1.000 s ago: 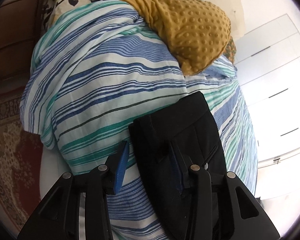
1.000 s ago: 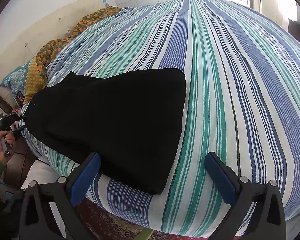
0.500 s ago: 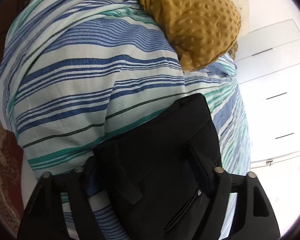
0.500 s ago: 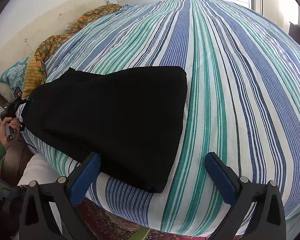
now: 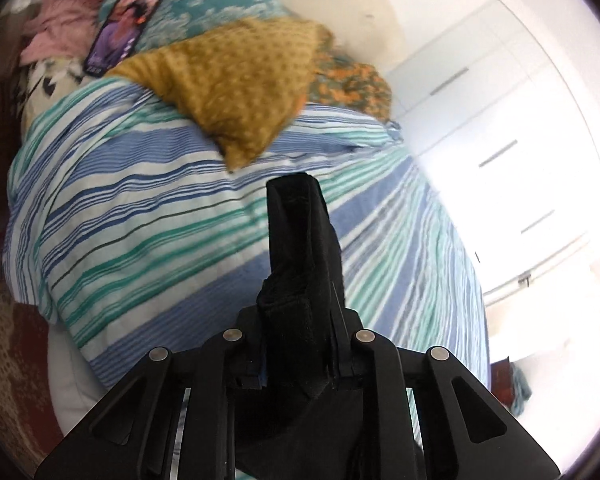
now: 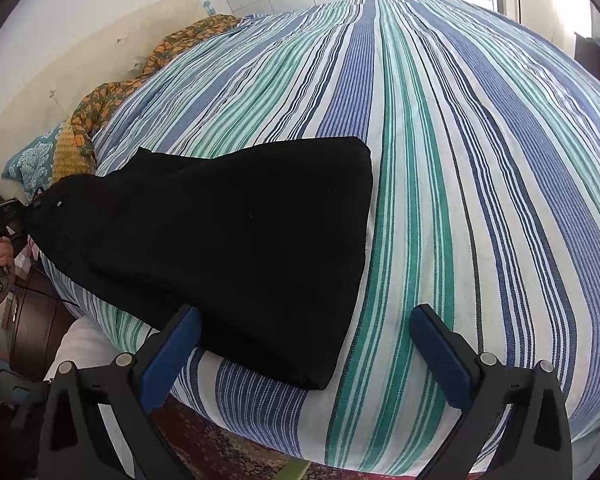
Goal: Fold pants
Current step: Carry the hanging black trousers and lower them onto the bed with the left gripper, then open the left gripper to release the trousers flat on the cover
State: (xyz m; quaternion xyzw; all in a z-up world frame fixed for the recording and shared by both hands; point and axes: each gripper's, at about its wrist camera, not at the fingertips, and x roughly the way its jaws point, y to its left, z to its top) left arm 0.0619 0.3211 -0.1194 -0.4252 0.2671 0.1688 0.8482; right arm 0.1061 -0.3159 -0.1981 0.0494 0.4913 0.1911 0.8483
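Your left claw (image 5: pixel 300 356) is clenched on the waistband end of the black pants (image 6: pixel 236 240), which lie flat on the striped bed (image 6: pixel 480 160), ready to lift for a fold. Your right claw (image 6: pixel 306 354) hangs released beside the hem.

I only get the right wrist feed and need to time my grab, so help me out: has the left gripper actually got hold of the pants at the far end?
Observer: Yes. In the left wrist view the left gripper is shut on a bunched end of the black pants.
Operator: Does that bunch lie flat on the striped bedspread?
Observer: No, it runs forward from the jaws as a narrow folded ridge above the striped bedspread.
Operator: Anything ahead of it I should know about?
Observer: A mustard dotted cushion lies beyond the pants, apart from them.
Operator: And behind that cushion?
Observer: A teal patterned pillow with a phone-like card lying on it.
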